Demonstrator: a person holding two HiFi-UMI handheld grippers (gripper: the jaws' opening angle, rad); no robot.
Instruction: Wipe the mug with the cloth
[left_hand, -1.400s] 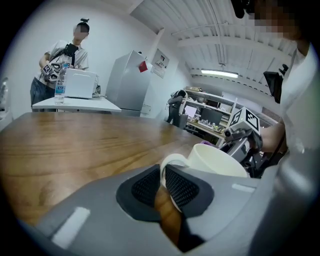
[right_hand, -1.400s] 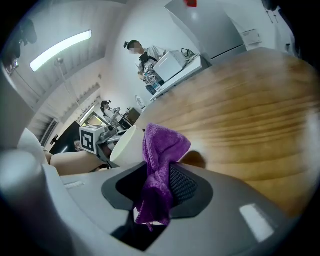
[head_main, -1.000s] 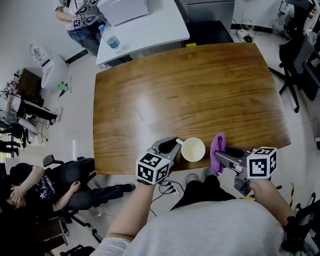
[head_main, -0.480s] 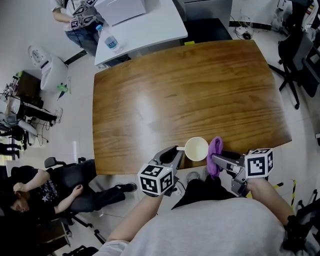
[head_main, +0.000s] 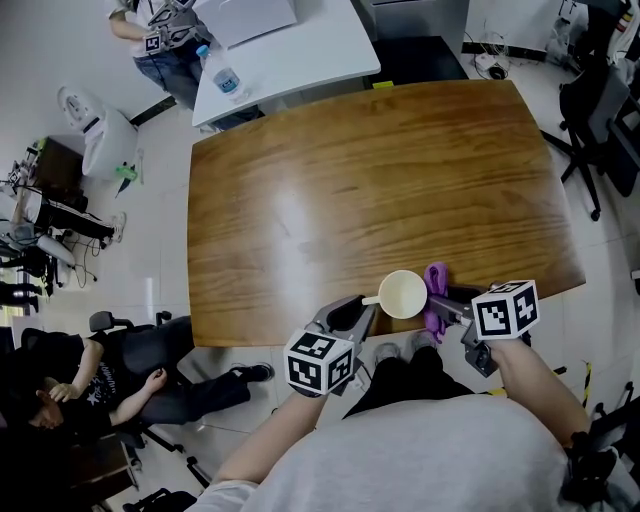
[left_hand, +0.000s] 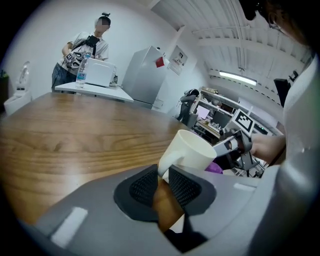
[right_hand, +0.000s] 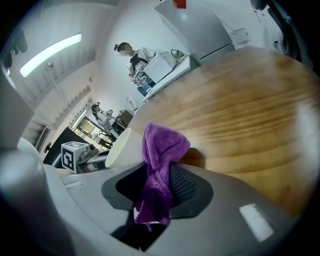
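Observation:
A cream mug (head_main: 402, 294) hangs over the near edge of the wooden table (head_main: 370, 190). My left gripper (head_main: 362, 305) is shut on its handle; in the left gripper view the mug (left_hand: 192, 152) tilts up from the pinched handle between the jaws of the left gripper (left_hand: 162, 181). My right gripper (head_main: 440, 303) is shut on a purple cloth (head_main: 435, 287), which touches the mug's right side. In the right gripper view the cloth (right_hand: 161, 170) stands up from the right gripper (right_hand: 159, 187), with the mug (right_hand: 119, 148) just left of it.
A white table (head_main: 285, 50) with a water bottle (head_main: 222, 72) and a white box stands beyond the far left corner, a person beside it. Office chairs (head_main: 598, 120) are at the right. Another person (head_main: 90, 375) sits low on the left.
Both grippers have shifted right along the near edge. The right gripper has closed in, and the cloth now touches the mug's side.

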